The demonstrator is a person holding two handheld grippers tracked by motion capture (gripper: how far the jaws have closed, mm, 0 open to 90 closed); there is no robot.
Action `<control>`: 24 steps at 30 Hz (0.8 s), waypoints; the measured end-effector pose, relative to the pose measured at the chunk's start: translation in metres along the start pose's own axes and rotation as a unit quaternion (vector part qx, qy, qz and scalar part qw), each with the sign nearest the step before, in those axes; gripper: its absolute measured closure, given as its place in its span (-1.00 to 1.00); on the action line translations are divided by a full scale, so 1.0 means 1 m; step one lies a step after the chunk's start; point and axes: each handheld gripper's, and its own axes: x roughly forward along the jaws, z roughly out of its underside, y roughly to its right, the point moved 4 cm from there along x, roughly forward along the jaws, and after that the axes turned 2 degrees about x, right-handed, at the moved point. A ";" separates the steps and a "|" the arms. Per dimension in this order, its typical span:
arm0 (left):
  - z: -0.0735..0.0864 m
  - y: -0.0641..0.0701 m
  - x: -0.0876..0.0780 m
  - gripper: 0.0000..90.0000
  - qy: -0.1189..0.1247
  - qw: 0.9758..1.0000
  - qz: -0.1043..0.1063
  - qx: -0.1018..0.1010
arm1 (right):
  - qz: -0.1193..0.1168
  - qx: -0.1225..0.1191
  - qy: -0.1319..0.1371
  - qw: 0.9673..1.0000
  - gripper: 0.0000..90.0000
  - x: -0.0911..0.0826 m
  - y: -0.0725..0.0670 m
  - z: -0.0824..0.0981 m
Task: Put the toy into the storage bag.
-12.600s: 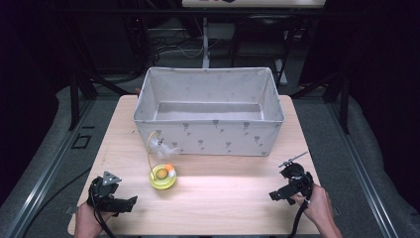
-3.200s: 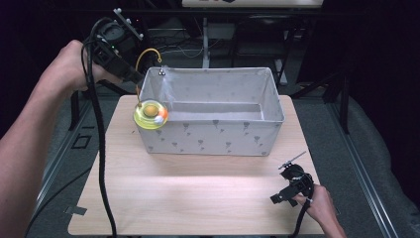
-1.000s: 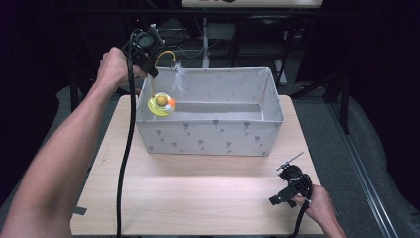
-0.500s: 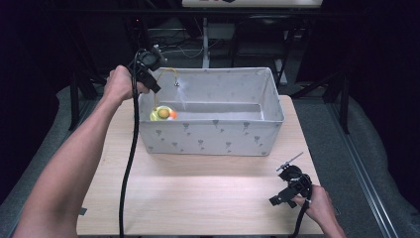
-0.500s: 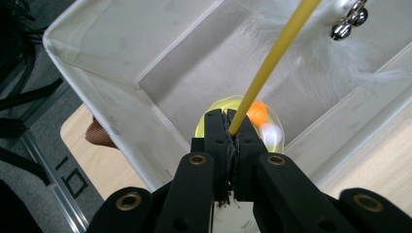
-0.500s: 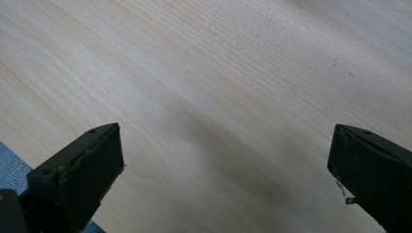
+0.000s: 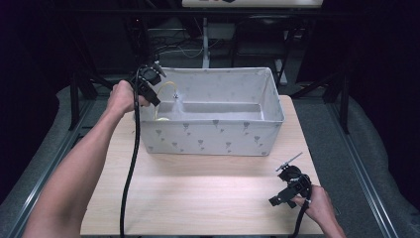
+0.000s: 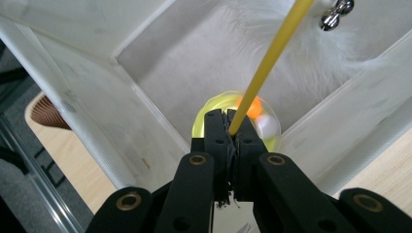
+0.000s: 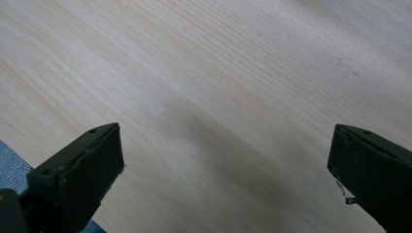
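- Left tool (image 8: 228, 127) clamped tight on the yellow wand (image 8: 270, 62) of a cat teaser toy (image 8: 236, 120), jaws pressed together around the stem.
- Toy now down inside the grey fabric bin (image 7: 210, 134), at its left end near the corner; half a second ago hanging higher at the rim, and at the start lying on the bench (image 7: 198, 193) in front of the bin.
- Yellow-green disc with orange and white balls low in the bin, close to the floor; whether touching the floor, cannot tell. White feathers (image 8: 311, 53) and small bell (image 8: 335, 13) on the wand's far end, against the inner wall.
- Likely reading: placing nearly done, release probably next.
- Edges: bin walls close on both sides of the left tool, so straight up looks the cleanest way out; bin's middle and right end bare.
- Right tool (image 7: 289, 186) gaping wide, holding nothing, over the bench's near right corner, well apart from the bin; plenty of bare bench between.
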 end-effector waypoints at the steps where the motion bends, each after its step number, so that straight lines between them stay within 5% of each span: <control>1: 0.002 0.000 0.001 0.97 -0.003 1.000 0.002 -0.002 | -0.002 0.011 0.012 1.000 -1.00 0.002 -0.001 0.000; 4: 0.006 -0.001 0.006 0.97 -0.010 1.000 0.005 -0.007 | 0.002 -0.005 -0.006 1.000 -1.00 -0.001 0.000 0.000; 24: 0.026 -0.008 0.023 0.96 -0.039 0.999 0.010 -0.030 | -0.002 -0.001 -0.002 1.000 -1.00 0.000 -0.001 0.000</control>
